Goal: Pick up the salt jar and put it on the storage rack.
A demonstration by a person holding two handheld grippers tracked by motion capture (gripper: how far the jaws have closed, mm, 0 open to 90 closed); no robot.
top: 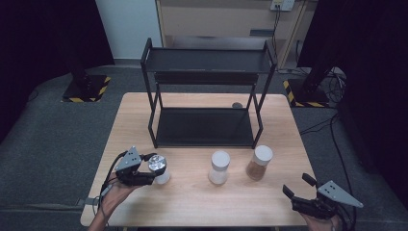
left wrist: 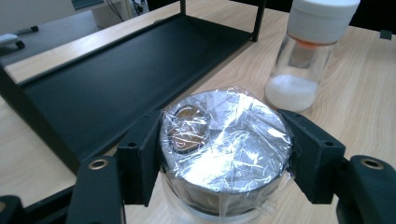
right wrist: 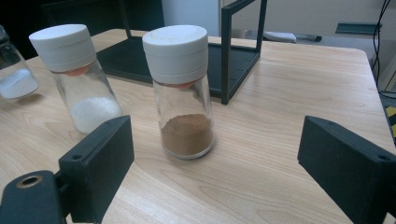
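While the left gripper (left wrist: 224,154) clamps the foil-capped jar (left wrist: 224,149) by its cap at the table's (top: 192,202) front left, just before the black rack (top: 204,126), lift it straight and upright. The right gripper (right wrist: 215,163) waits wide open before the brown-powder jar (right wrist: 183,88); I judge the 2 white-capped jars need clearance.

A black two-tier metal rack (top: 204,96) is positioned at the far half of a light wooden table (top: 192,197), with its lower shelf resting on the tabletop. Two glass jars with white caps are located upright just in front of the rack, standing apart from each other: one containing white powder (top: 219,167) near the table's middle, and one containing brown powder (top: 260,162) to its right. Grey carpet (top: 53,139) is seen around the table, and two stand bases marked with yellow-and-black stripes (top: 86,89) are placed on it beyond the far corners.
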